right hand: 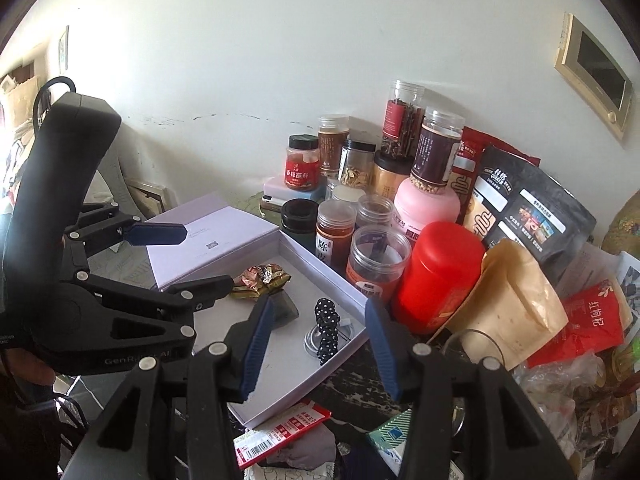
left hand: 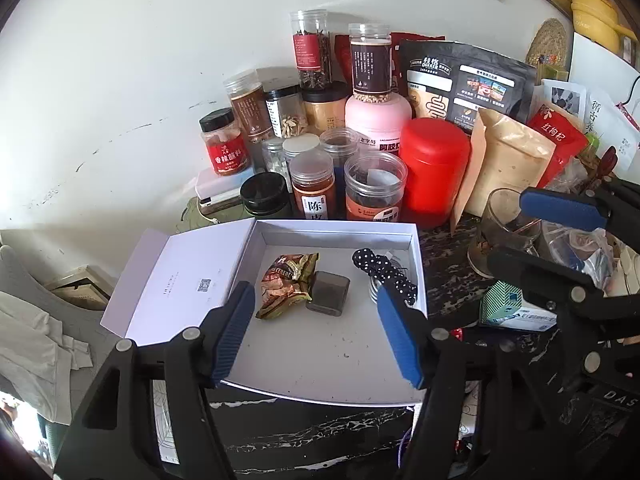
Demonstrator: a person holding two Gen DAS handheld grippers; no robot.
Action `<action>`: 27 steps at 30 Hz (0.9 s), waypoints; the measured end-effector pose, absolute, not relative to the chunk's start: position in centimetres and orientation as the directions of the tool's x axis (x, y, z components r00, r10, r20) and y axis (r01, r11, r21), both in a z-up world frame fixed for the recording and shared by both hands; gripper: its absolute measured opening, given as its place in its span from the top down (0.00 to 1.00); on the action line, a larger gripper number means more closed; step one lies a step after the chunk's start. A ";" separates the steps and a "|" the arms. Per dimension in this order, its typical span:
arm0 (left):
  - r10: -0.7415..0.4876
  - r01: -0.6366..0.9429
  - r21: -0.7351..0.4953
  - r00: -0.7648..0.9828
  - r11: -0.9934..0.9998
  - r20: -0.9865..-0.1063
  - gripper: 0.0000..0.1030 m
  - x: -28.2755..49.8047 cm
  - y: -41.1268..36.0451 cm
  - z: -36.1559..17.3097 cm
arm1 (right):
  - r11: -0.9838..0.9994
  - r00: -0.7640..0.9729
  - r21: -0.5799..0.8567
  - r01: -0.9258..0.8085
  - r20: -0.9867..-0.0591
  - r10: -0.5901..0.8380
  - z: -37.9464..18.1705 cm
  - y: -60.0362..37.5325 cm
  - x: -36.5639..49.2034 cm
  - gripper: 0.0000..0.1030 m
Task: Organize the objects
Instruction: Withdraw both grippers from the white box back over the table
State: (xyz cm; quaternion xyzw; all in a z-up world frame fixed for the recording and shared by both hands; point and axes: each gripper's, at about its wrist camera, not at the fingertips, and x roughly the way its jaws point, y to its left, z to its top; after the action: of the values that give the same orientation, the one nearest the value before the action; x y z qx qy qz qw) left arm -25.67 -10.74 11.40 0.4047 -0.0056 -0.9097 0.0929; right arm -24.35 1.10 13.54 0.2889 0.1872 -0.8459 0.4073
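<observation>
Now, white box (left hand: 340,228) below both empty grippers, snack packet (left hand: 286,284) inside

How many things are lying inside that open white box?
3, perhaps more hidden: a crumpled snack packet at left, a small dark square tin touching it, and a polka-dot fabric piece over clear rings at right.

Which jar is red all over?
The big red jar beside the tan paper bag. The other jars are see-through, pink or only red-labelled.
</observation>
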 end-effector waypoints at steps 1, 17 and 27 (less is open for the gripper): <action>-0.173 0.164 0.084 -0.659 -0.983 -0.732 0.38 -25.2 -10.6 11.7 | -0.599 -0.504 -0.084 0.796 -0.640 -0.580 13.7 1.3 -24.0 0.53; -0.191 0.160 0.110 -0.709 -0.981 -0.679 0.33 -18.3 -7.5 14.6 | -0.599 -0.552 -0.142 0.788 -0.594 -0.585 15.2 5.3 -17.6 0.53; -0.177 0.140 0.110 -0.710 -0.984 -0.681 0.31 -14.5 -4.9 14.4 | -0.612 -0.559 -0.128 0.780 -0.580 -0.592 14.9 8.4 -15.0 0.53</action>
State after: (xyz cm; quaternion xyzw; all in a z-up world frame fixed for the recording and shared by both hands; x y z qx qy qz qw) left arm -14.54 -4.91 14.43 0.3709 -0.0254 -0.9243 0.0857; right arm -14.98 8.44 14.88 0.2493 0.1890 -0.8625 0.3977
